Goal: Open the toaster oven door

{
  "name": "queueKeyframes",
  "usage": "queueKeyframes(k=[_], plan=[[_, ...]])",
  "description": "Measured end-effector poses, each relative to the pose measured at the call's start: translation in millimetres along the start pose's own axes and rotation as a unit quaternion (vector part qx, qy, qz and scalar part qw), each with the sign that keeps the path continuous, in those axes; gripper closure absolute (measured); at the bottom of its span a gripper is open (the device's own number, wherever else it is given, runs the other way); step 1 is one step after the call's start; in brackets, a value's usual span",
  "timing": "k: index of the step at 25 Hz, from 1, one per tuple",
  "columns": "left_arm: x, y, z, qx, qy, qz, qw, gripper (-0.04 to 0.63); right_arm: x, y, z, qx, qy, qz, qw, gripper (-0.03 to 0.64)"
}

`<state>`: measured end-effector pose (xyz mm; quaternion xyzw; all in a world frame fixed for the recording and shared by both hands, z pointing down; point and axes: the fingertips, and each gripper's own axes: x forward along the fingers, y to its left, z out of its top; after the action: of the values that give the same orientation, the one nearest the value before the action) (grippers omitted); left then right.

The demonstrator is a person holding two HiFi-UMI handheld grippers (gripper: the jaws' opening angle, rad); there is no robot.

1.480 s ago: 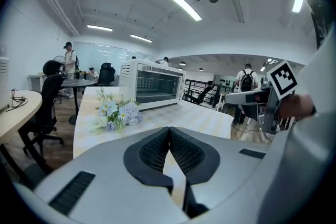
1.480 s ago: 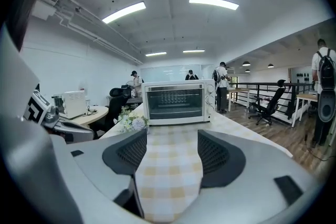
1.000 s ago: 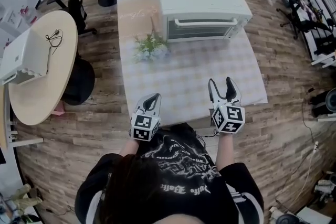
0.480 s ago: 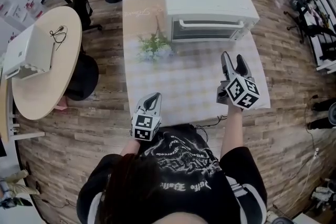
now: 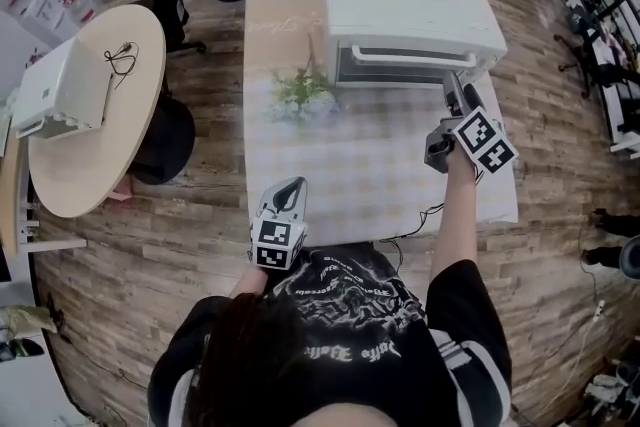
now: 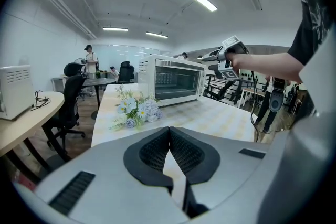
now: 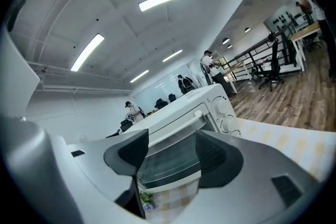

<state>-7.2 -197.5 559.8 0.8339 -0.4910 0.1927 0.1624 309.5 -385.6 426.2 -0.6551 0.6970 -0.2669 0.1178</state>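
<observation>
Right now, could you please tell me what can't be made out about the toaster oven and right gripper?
1. The knobs: markings too small in the right gripper view; in the head view the right gripper hides them.
2. Inside the toaster oven: small and dim behind the glass in both gripper views.
3. Gap to the handle: head view overlaps them. The right gripper's jaws, empty, have just been closing slightly.

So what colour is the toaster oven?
The toaster oven is white; the head view shows it best.
</observation>
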Motion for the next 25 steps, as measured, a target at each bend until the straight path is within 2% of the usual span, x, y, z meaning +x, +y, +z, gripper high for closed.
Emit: queueKeyframes(k=[5,11,15,20,25], plan=[[2.0,4.6,3.1,0.0,0.002,0.014,0.9999,0.577,25.2,-18.6,5.4,0.07,0.003,-0.014,0.997,0.345],[7.8,5.8,3.3,0.009,0.005,0.023,0.9997,0.577,50.6,-35.6,12.2,0.151,-0.009,-0.016,0.988,0.339],[6.7,7.8,0.5,0.01,0.008,0.03,0.9995,0.577,57.7,-43.5,8.5,0.172,-0.002,-0.028,0.985,0.352],[6.6,13.1,7.4,-0.004,0.003,0.041,0.9992,0.577,63.7,-52.3,8.9,0.202,0.001,-0.039,0.979,0.422],[6.8,18.3,-0.8,-0.015,0.007,0.047,0.9988,0.577,64.8,-54.8,7.0,0.222,0.009,-0.032,0.974,0.414]])
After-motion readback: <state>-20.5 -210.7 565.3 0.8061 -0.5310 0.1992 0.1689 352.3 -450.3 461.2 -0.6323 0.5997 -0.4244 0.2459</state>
